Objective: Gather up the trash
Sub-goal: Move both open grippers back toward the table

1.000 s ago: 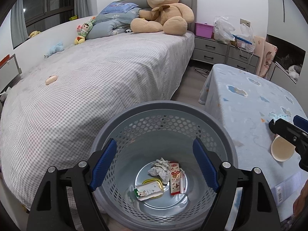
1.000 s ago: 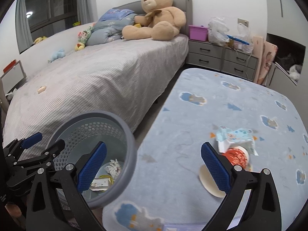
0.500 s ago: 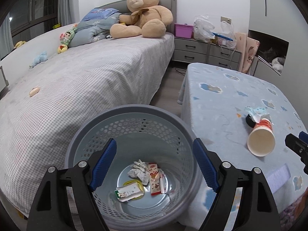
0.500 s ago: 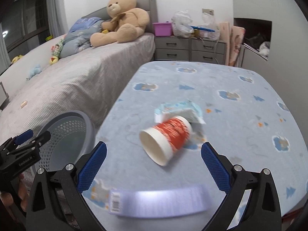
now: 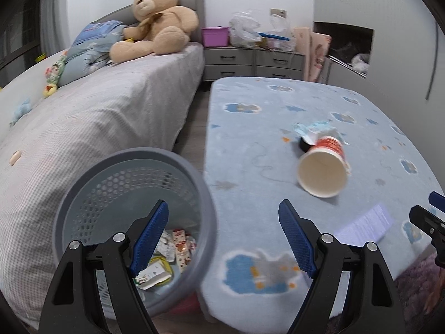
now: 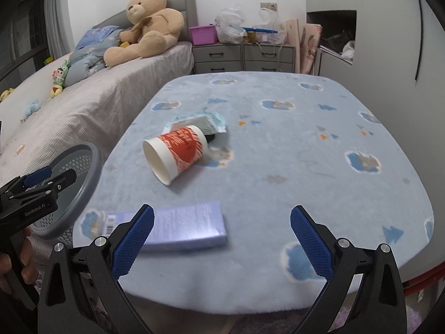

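A red and white paper cup [image 6: 175, 151] lies on its side on the blue blanket-covered table [image 6: 278, 144], with a crumpled light blue wrapper [image 6: 200, 119] behind it. A flat purple box [image 6: 180, 229] lies near the table's front edge, just ahead of my open, empty right gripper [image 6: 221, 243]. A grey perforated bin [image 5: 133, 194] stands left of the table and holds several wrappers [image 5: 172, 253]. My left gripper [image 5: 224, 238] is open and empty, over the bin's right rim and the table edge. The cup [image 5: 322, 169] and box [image 5: 364, 224] also show in the left wrist view.
A bed [image 5: 97, 117] with a large teddy bear [image 5: 155, 19] and soft toys runs along the left. Grey drawers [image 6: 242, 57] with bags and a purple tub stand at the back. A narrow floor gap separates bed and table.
Both views have swung right, from the bin toward the table. The cup and purple box now lie in front of the right gripper. Both grippers stay open.
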Available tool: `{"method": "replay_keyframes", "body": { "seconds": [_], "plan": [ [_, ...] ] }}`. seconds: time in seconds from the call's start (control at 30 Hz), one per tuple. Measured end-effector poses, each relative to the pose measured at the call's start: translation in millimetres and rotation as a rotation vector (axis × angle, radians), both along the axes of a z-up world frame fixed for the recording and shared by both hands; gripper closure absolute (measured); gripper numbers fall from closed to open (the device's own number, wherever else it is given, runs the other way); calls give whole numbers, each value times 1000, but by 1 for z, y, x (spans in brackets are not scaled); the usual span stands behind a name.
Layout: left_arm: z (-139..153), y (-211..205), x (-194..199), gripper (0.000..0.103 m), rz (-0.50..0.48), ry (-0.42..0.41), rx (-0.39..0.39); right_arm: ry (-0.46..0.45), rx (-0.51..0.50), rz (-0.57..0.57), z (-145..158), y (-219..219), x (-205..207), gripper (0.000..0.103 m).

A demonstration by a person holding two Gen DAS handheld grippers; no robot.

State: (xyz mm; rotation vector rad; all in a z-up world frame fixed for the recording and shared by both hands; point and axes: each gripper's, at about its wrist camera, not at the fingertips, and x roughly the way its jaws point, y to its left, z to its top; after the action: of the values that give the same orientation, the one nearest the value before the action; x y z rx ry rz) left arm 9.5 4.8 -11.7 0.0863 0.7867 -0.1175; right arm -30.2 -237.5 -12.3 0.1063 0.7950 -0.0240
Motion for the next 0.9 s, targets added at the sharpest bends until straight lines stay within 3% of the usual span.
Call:
{"method": "replay_keyframes", "body": {
  "seconds": [0.57,0.9],
  "plan": [
    [-13,-69,-9,25,-429,116,3,-51,59,-90,20,-56,-42,6],
    [-32,-104,-11,25,-588,164,100,-48,129,-91,14,-70,-42,6]
  ]
}}
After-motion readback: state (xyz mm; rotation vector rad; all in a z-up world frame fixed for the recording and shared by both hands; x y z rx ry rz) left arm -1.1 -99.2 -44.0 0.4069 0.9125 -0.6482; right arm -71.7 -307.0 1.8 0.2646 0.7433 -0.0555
